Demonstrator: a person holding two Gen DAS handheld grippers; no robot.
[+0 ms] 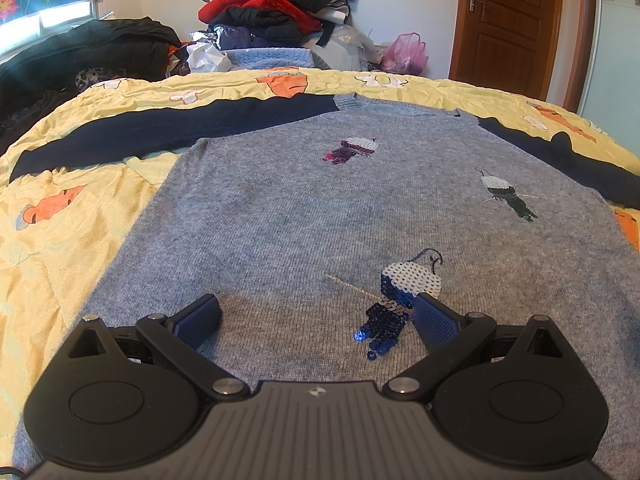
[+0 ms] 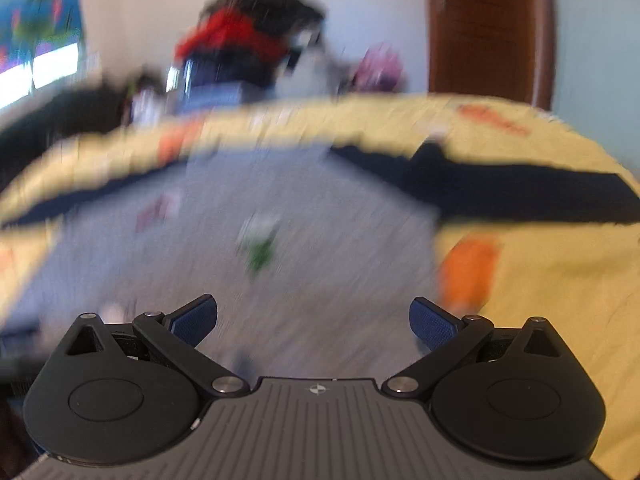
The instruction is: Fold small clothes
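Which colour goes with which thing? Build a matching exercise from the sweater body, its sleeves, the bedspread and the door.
Things:
1. sweater body
2. sleeve
3. bedspread
4. door

Colours:
A. brown
B. yellow with orange patches
C. grey
D. dark navy

Pairs: 1-C, 2-D, 3-B, 4-A
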